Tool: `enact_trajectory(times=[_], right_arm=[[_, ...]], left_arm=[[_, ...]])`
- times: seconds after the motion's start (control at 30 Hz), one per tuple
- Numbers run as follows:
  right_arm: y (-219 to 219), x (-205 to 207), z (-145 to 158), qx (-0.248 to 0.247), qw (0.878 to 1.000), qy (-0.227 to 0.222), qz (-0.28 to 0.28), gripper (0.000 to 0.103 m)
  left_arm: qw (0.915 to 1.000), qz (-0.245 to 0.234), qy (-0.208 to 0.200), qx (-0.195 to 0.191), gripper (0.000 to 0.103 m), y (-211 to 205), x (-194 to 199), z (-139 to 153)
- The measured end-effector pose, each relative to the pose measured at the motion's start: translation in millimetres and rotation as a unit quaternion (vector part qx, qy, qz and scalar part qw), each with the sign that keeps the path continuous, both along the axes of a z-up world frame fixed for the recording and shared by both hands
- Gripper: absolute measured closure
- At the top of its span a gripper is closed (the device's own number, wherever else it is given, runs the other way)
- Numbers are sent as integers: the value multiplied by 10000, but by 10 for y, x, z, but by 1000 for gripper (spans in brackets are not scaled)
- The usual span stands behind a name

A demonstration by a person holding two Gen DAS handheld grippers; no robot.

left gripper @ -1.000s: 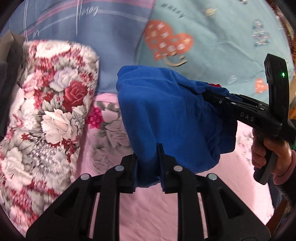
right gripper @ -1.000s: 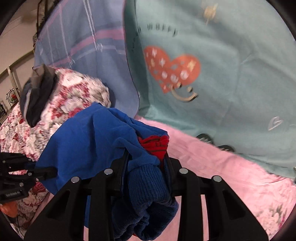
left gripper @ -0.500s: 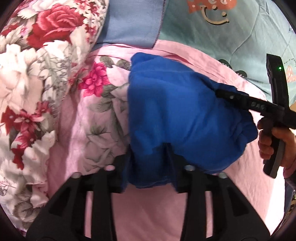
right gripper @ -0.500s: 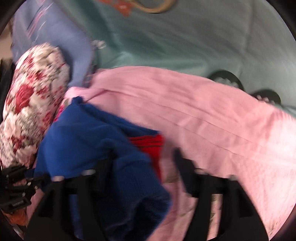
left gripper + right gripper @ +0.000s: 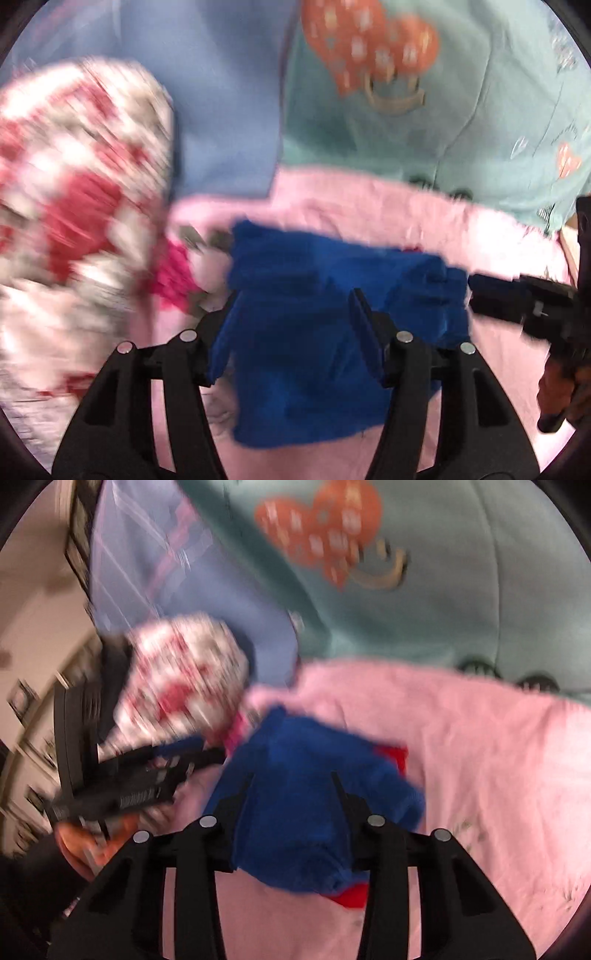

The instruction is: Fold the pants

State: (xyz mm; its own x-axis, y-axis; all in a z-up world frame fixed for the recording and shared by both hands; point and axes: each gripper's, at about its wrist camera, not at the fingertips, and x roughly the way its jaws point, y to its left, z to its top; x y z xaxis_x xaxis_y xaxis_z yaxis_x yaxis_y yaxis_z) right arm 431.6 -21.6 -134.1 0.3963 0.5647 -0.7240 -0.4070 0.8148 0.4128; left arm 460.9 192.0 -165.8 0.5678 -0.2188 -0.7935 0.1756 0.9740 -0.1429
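Observation:
The blue pants (image 5: 317, 332) lie folded in a bundle on the pink bed sheet (image 5: 369, 206), with red lining showing at the edge (image 5: 395, 755). My left gripper (image 5: 291, 299) is open, its fingers spread on either side of the near part of the pants. My right gripper (image 5: 291, 779) is open too, its fingers either side of the bundle (image 5: 306, 805). The right gripper shows in the left wrist view (image 5: 517, 299) at the pants' right edge. The left gripper shows in the right wrist view (image 5: 147, 775) at the left. Both views are blurred by motion.
A rolled floral quilt (image 5: 74, 206) lies left of the pants. A blue sheet (image 5: 221, 92) and a teal blanket with an orange heart print (image 5: 443, 110) hang behind the bed. A pale wall with frames (image 5: 33, 646) is at far left.
Both grippers have opened and let go of the pants, which now rest on the pink sheet. Both cameras have tilted up and pulled back a little.

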Motion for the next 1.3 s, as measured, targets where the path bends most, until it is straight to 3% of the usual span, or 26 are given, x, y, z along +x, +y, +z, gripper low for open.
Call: enact_trajectory(times=[0.07,0.1,0.13,0.2,0.27,0.37,0.47,0.53,0.6,0.63,0.67,0.73,0.8,0.87,0.97,1.1,1.3], right_arm=[[-80,-11,-349,-417,9988,235,-83,66],[-153,-41,-418,-258,9995,163,-79,64],[-177,-47,-446,-297,9992,217,-146,48],[-196,-25,-492,-296,9977,518,-337,41],[-163,-56,-279,-271,9981,390,-401,42],[-113,-135,156,-110,9988,-272,-401,43],[-31,-65,405,353,9967,-618,-390,43],[80,114,326,444,9976,-472,-256,46],[41,297,77,132,9990,-118,-412,48],[34,396,-148,-68,9984,195,-524,56],[-8,440,-290,-17,9980,239,-589,59],[-35,441,-276,40,9982,139,-582,66],[4,411,-148,-68,9974,247,-678,63],[64,300,46,-170,9971,141,-728,51],[116,-4,359,-555,9934,-307,-959,35],[163,-438,619,-872,9880,-424,-1205,20],[295,-1075,834,-1378,9815,-619,-1173,10]], left_arm=[[9994,1,164,292,41,-55,-2,-259],[9990,-52,87,428,41,-91,-21,-363],[9985,-92,-60,534,40,-116,-57,-392],[9977,-166,-63,658,40,-146,-82,-351],[9983,-76,-13,570,41,-71,-102,-151],[9983,214,-473,282,32,88,-330,192],[9985,185,-519,62,32,116,-499,251],[9995,45,-318,31,32,64,-538,96],[9998,63,91,176,32,-29,-486,-228],[9993,92,324,177,32,2,-484,-356],[9985,155,481,203,30,5,-464,-492],[9985,225,447,224,27,5,-460,-569],[9981,271,522,170,27,19,-441,-478],[9972,464,583,106,27,82,-448,-333],[9969,718,328,67,16,182,-595,-8],[9964,808,5,265,11,218,-911,386],[9953,685,-242,646,7,191,-1478,810]])
